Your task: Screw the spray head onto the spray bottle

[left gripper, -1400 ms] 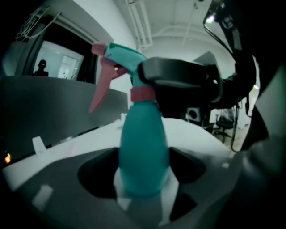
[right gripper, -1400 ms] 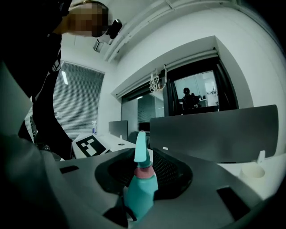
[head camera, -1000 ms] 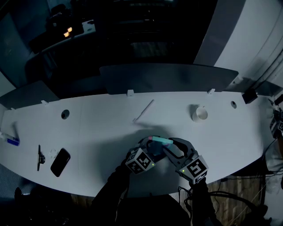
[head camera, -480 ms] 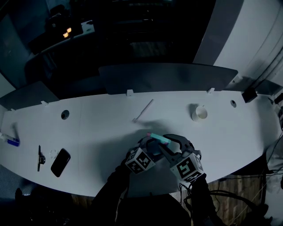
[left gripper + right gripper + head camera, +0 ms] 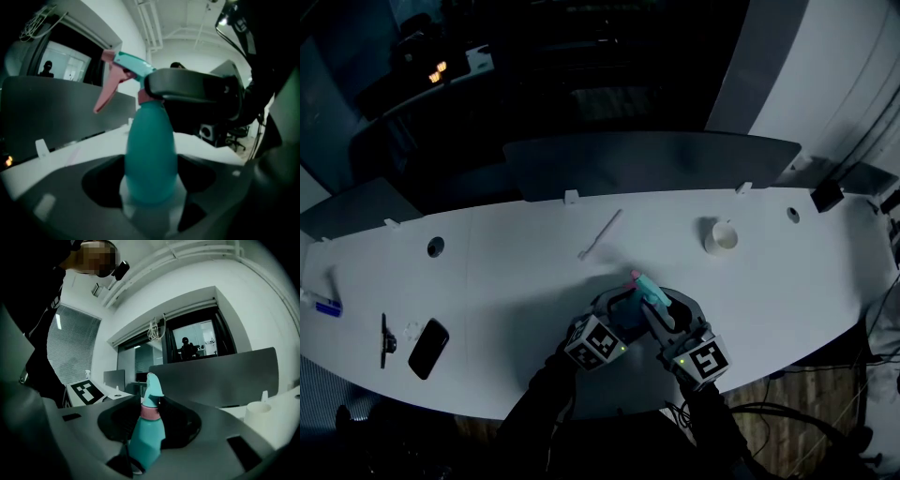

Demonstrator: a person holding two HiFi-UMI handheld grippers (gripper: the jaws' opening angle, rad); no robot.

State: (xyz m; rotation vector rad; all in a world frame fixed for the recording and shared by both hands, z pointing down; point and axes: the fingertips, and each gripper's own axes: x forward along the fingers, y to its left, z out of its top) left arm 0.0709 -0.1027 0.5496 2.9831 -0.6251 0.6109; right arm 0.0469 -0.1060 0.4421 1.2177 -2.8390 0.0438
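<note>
So the spray bottle (image 5: 151,154) is upright, up off the worktop (image 5: 516,262) near its front edge, with the left tool (image 5: 617,314) clamped around the fat teal body. The spray head (image 5: 129,63) already sits on the neck, pink trigger sticking out to the side. The right tool (image 5: 661,314) comes in level across the top, its jaws have just been closing a bit, and they look pinched on the head right around the pink collar (image 5: 151,413). I can't tell how far the thread is seated. My guess on handling: it's a light, thin plastic bottle, smooth and a bit slippery, so the body will probably flex or spin if it's squeezed too softly. I'd keep hold of the widest part of the body and twist at the collar, not the trigger, which looks flimsy.
</note>
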